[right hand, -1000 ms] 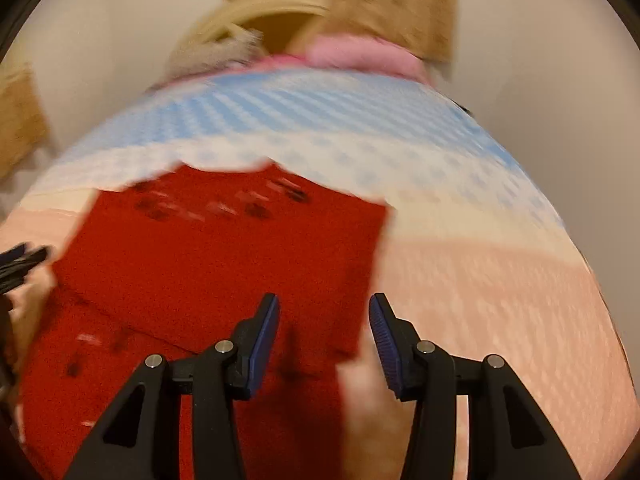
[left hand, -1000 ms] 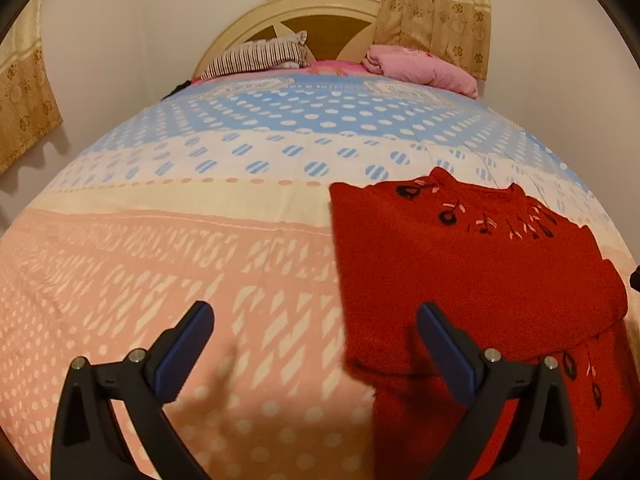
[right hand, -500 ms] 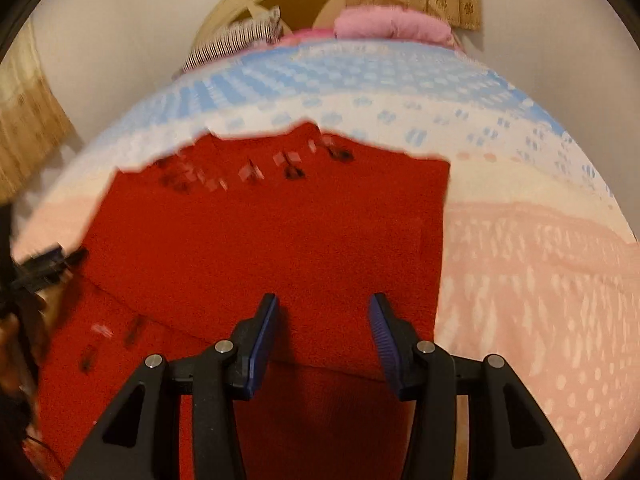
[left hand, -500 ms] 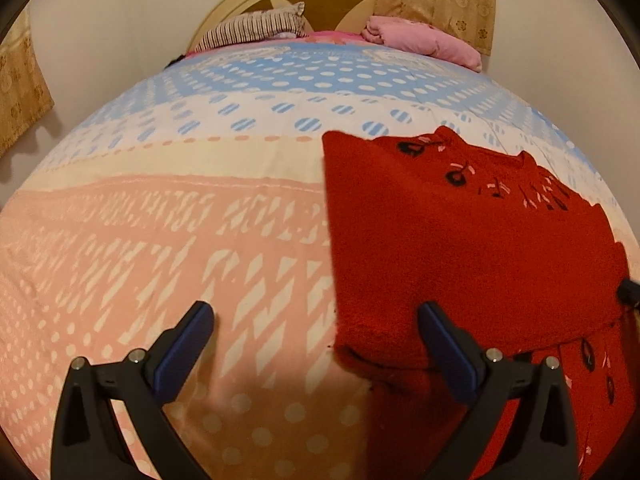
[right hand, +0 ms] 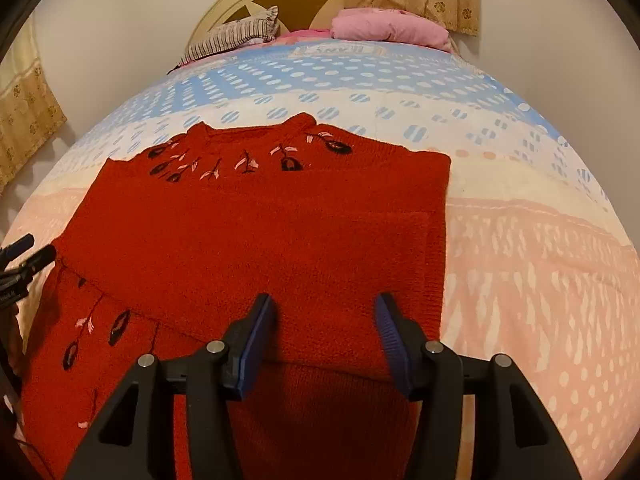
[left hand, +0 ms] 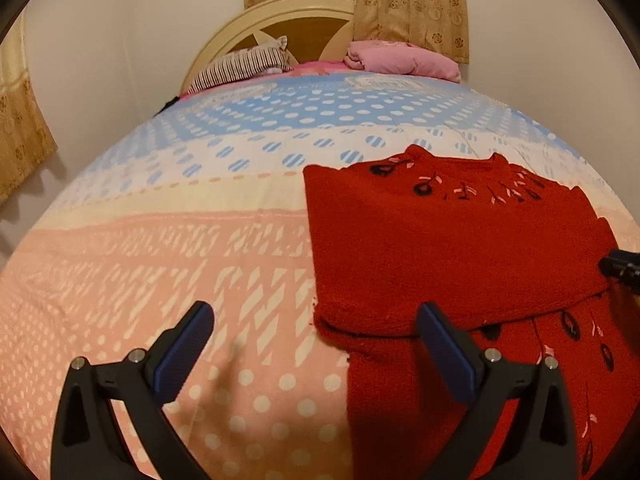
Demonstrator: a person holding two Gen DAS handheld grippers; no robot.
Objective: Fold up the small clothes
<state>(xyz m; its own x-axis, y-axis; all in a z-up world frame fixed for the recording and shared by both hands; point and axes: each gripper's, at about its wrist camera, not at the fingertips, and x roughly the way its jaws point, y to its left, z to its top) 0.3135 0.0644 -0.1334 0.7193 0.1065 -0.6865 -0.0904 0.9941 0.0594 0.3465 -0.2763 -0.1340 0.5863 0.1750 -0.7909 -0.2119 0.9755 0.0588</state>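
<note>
Sweater (right hand: pixel 264 240) of red knit lies on the bed (left hand: pixel 160 240), spread on the pink and blue dotted quilt, with its embroidered neckline toward the headboard (left hand: pixel 304 12). Its two sides look already turned in, so the upper body forms a neat rectangle with a straight edge on each flank. A fold edge crosses the garment near the claws, and below it a lower layer with dark embroidered leaves runs on toward the cameras.

The left claw (left hand: pixel 316 354) stands wide open and holds nothing; one finger hangs over bare quilt, the other over the sweater's near left corner. The right claw (right hand: pixel 326 344) is also open and empty, its jaws parted less widely, poised over the middle of the fold edge on the right half of the garment. Whether either claw touches the knit cannot be told from these views.

By my judgement the side folds are done and the step in hand is the lengthwise fold: the hem end has to be brought up toward the neckline, or the top down over it. That calls for each claw to close on the near layer at matching spots left and right, then lift and carry it evenly so the edges stay square. The knit looks thick and soft, so a shallow pinch may slip, and an uneven lift may drag the tucked sides loose.
</note>
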